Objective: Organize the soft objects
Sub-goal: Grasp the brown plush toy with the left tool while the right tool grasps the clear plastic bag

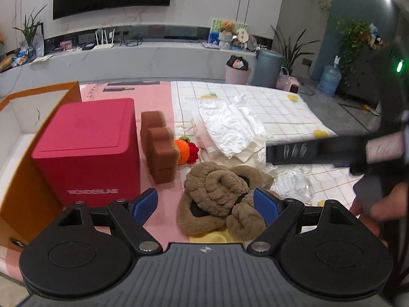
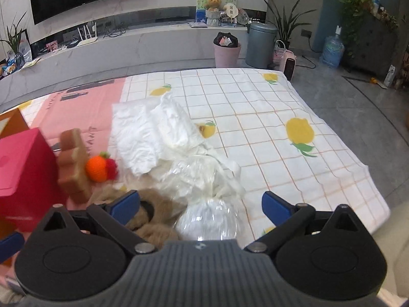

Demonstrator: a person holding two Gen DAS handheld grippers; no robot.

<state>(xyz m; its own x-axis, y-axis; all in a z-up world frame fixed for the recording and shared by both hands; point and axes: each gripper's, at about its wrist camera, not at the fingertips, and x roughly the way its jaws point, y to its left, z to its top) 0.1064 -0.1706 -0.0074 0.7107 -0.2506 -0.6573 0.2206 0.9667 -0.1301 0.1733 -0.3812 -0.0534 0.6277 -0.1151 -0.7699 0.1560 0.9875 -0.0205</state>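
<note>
The left gripper (image 1: 204, 206) stands wide, its blue pads either side of a brown plush toy (image 1: 217, 194) on the tabletop, not pressing it. The right gripper (image 2: 200, 208) is wide too, empty above a clear bag (image 2: 209, 220). Beyond lie white cloths (image 2: 153, 133), a red box (image 1: 89, 148) and brown sponges (image 1: 159, 148).

the red box (image 2: 24, 168) is being cut off by the left edge. the brown plush (image 2: 153, 220) is lying partly hidden behind the right gripper (image 2: 200, 204). the sponge blocks (image 2: 74, 168) are appearing motion-blurred.
</note>
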